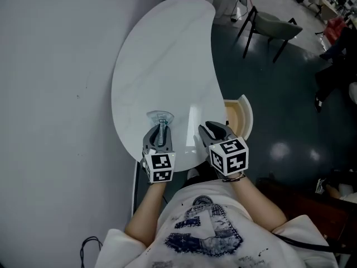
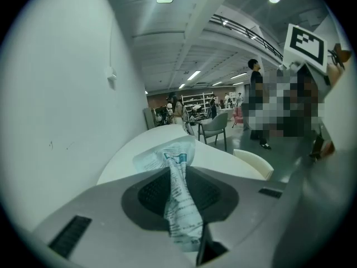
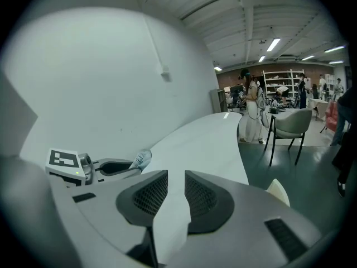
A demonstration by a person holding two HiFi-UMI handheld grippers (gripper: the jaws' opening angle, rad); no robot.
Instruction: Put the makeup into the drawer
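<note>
My left gripper is shut on a crumpled clear makeup packet with blue print, held above the near edge of the white curved table. In the left gripper view the packet is pinched between the dark pads and fans out past the tips. My right gripper hovers beside it, to the right, jaws a little apart and empty; the table shows through the gap. The right gripper view also catches the left gripper and its packet. A beige drawer stands open at the table's right side.
A plain grey wall runs along the table's left side. A chair with dark legs stands on the dark floor at the far right. People and shelves are far off in the room.
</note>
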